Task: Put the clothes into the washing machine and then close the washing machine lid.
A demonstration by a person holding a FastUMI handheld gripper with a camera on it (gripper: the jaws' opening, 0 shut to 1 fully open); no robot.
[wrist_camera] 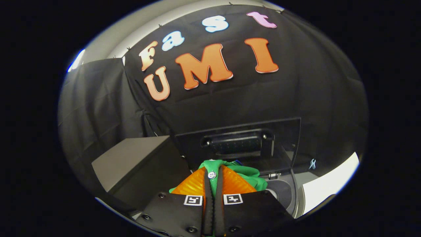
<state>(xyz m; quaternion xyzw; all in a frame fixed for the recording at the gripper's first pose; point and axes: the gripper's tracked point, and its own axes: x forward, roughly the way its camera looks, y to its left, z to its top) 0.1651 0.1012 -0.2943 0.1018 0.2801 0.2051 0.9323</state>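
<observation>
Gripper view: to the left of the fingers you see a grey box. Your gripper is clenched on the green garment, above the washing machine opening with its raised lid beyond. Move slightly right over the drum, then release.

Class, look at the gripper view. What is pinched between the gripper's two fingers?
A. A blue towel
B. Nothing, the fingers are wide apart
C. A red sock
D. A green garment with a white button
D: the gripper is shut on a green garment, its white button showing between the fingers.
</observation>
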